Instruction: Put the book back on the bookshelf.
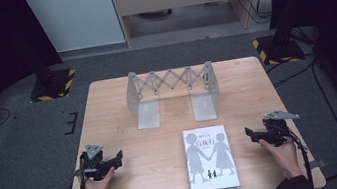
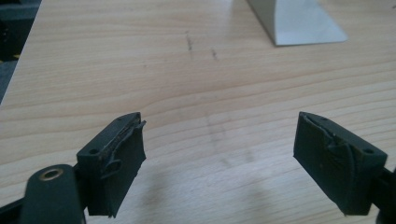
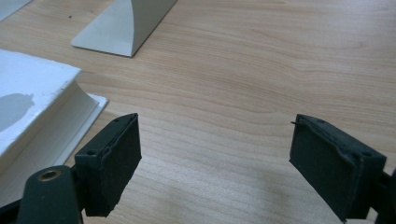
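Light wooden table (image 1: 118,107), faint scuffs in the grain, on grey carpet (image 1: 22,146); dark curtains at both sides, pale cabinet behind. White book (image 1: 210,159) lies flat at the near edge, right of centre. Grey folding book rack (image 1: 172,94) stands upright behind it, well apart. Left gripper (image 1: 115,159) jaws wide, nothing between. Right gripper (image 1: 250,133) jaws wide, nothing between, near the book's right edge.
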`<state>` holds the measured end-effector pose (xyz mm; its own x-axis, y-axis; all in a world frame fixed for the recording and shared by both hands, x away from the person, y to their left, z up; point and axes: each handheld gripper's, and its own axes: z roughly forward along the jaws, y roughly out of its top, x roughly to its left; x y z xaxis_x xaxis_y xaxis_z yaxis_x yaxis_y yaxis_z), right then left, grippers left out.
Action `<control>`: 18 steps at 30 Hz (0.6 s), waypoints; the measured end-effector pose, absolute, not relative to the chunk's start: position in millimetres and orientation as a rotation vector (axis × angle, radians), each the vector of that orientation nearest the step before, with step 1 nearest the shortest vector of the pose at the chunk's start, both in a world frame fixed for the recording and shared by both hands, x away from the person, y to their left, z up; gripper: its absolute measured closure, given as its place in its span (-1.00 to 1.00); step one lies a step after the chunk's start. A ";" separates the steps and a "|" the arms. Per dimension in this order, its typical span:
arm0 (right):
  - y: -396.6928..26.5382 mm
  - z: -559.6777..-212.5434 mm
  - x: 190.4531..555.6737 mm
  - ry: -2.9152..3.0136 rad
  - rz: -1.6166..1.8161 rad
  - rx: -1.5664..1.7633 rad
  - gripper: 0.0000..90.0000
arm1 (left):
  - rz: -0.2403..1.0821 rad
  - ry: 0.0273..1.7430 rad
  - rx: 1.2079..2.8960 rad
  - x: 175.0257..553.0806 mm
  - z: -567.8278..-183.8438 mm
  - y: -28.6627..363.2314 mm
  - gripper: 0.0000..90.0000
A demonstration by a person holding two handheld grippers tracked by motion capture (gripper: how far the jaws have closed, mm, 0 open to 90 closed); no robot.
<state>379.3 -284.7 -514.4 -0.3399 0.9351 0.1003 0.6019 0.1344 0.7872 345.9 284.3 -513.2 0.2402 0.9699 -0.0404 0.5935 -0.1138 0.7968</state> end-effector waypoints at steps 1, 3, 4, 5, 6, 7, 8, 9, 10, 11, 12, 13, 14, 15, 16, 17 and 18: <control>-284.1 -512.7 378.1 2.002 1.074 1.468 -0.61 | 0.669 1.430 1.797 344.8 -512.1 282.5 -0.60; -282.1 -509.5 376.0 2.003 1.072 1.459 -0.61 | 0.670 1.416 1.778 342.7 -510.7 279.7 -0.59; -281.8 -508.3 375.3 2.006 1.067 1.445 -0.59 | 0.669 1.404 1.766 341.6 -509.0 278.3 -0.58; -281.8 -508.3 375.3 2.006 1.067 1.445 -0.59 | 0.669 1.404 1.766 341.6 -509.0 278.3 -0.57; -279.7 -503.9 372.3 2.000 1.054 1.428 -0.54 | 0.667 1.388 1.748 340.0 -506.5 276.5 -0.57; -278.4 -502.5 371.2 1.989 1.053 1.416 -0.51 | 0.666 1.380 1.741 339.5 -505.6 275.5 -0.57; -277.8 -501.5 370.6 1.987 1.049 1.402 -0.50 | 0.669 1.366 1.733 338.2 -504.1 273.4 -0.56; -276.2 -500.8 369.4 1.982 1.044 1.384 -0.50 | 0.679 1.350 1.735 337.0 -502.5 271.8 -0.55; -274.8 -500.6 368.7 1.982 1.032 1.359 -0.48 | 0.684 1.334 1.739 335.8 -500.8 270.1 -0.54; -273.2 -500.5 367.8 1.982 1.034 1.342 -0.43 | 0.687 1.327 1.739 334.7 -499.4 268.0 -0.52; -272.7 -500.2 367.4 1.993 1.035 1.326 -0.42 | 0.684 1.318 1.739 334.0 -498.2 266.0 -0.52; -272.7 -500.2 367.4 1.993 1.035 1.326 -0.42 | 0.684 1.318 1.739 334.0 -498.2 266.0 -0.50; -271.2 -498.5 366.3 1.993 1.056 1.332 -0.41 | 0.666 1.297 1.739 333.1 -496.3 261.4 -0.50; -270.2 -497.3 365.5 1.983 1.070 1.327 -0.41 | 0.665 1.281 1.742 332.5 -495.6 259.1 -0.50; -269.3 -495.9 365.2 1.975 1.083 1.320 -0.40 | 0.660 1.259 1.741 332.1 -494.9 256.9 -0.49; -268.6 -494.1 365.1 1.979 1.091 1.313 -0.36 | 0.654 1.247 1.741 331.9 -494.2 255.2 -0.49; -268.1 -492.6 364.5 1.983 1.093 1.314 -0.34 | 0.646 1.238 1.740 331.3 -493.0 252.8 -0.48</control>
